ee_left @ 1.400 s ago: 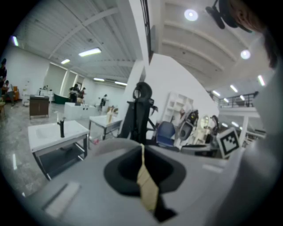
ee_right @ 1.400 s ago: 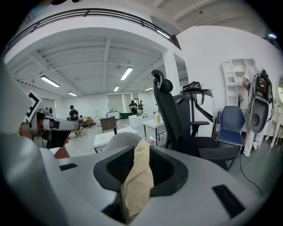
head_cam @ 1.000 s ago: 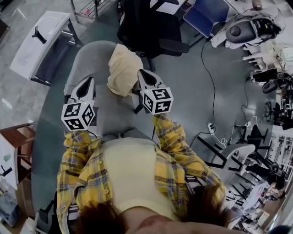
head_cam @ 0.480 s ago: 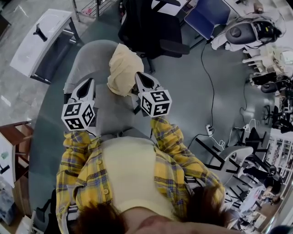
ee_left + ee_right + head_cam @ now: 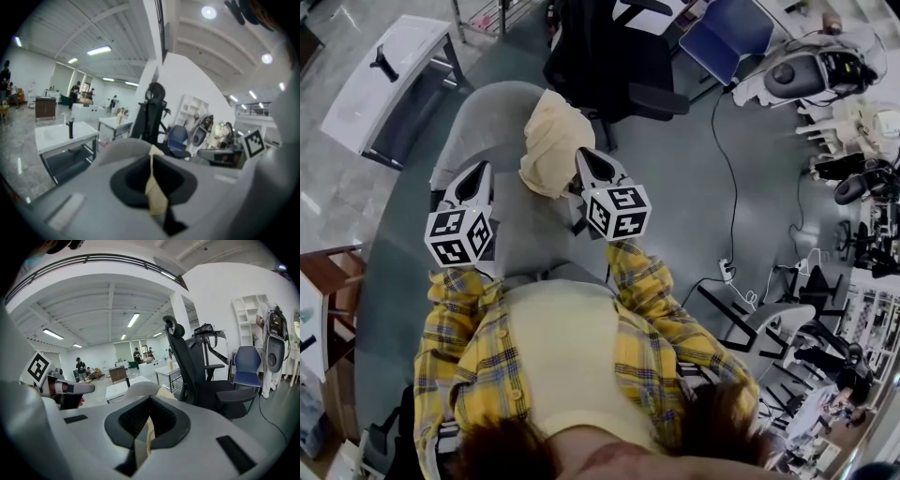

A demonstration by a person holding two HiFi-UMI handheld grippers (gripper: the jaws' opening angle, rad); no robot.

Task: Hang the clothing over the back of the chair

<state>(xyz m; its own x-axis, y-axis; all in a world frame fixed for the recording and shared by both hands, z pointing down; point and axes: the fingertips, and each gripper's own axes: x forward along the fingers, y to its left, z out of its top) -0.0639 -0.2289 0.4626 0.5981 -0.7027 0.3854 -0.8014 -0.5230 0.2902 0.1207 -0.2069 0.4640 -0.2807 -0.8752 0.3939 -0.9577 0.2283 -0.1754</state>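
The cream clothing (image 5: 551, 141) lies bunched over the right part of the grey chair (image 5: 478, 117) back, upper centre of the head view, with one lobe sagging toward the seat. To hang it well, the cloth probably needs lifting by its edge and spreading along the top of the back. Weight on both sides should keep it from sliding off. The right gripper (image 5: 581, 153) sits at the garment's right edge, jaws pressed fully together with a cream sliver of fabric in their seam. The left gripper (image 5: 480, 166), left of centre and apart from the bunch, is also closed. A similar cream strip shows in its seam, but whether that is cloth is unclear.
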